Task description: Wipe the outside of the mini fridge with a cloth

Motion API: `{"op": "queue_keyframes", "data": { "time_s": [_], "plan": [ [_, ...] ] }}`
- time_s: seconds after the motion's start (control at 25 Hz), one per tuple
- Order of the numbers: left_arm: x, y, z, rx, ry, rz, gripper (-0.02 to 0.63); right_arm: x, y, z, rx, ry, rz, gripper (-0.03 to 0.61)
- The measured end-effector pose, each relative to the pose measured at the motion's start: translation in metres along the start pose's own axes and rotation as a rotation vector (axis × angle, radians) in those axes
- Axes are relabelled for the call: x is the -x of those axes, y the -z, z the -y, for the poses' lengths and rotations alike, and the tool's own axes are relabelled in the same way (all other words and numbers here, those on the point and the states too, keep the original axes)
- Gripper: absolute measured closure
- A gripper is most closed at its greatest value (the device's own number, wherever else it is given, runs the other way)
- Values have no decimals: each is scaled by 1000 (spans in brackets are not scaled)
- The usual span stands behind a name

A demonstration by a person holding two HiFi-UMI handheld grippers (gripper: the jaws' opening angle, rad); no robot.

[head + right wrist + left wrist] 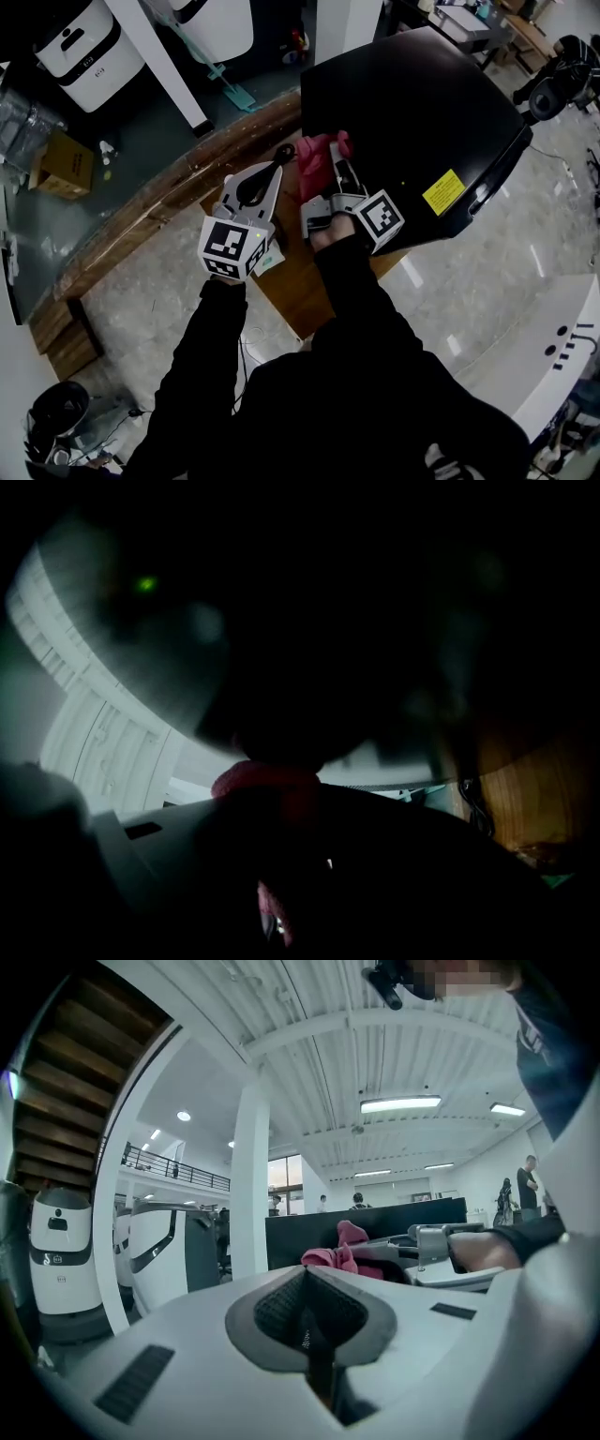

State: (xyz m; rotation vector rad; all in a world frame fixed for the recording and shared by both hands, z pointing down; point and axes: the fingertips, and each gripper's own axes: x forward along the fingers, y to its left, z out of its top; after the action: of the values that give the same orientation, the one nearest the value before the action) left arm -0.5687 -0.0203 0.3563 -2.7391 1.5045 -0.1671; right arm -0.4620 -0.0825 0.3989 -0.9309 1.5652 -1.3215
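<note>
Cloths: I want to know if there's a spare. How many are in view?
1. The pink cloth is held in the right tool, against the fridge's edge. Another could lie hidden behind the fridge.

**A:** What colours do we see on the table?

**B:** We see warm brown wood grain. On it is a glossy black mini fridge with a yellow label, and a pink cloth.

**A:** And the tools?

**B:** We see the left gripper and the right gripper in pale grey. Their cubes carry black-and-white square markers. The sleeves are black.
</note>
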Motion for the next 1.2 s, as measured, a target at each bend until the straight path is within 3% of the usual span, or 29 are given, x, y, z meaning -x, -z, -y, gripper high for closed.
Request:
{"op": "queue_keyframes", "data": {
  "time_s": [0.4,0.68,1.0,1.2],
  "plan": [
    [-33,72,1,53,31,-108,607,-5,6,64,-46,94,9,443],
    [-46,123,7,95,54,-195,607,5,9,144,-72,207,5,445],
    [-54,217,28,174,86,-340,607,32,11,250,-56,363,-2,445],
    [-58,251,42,195,109,-400,607,40,12,291,-68,422,-6,445]
  ]
}}
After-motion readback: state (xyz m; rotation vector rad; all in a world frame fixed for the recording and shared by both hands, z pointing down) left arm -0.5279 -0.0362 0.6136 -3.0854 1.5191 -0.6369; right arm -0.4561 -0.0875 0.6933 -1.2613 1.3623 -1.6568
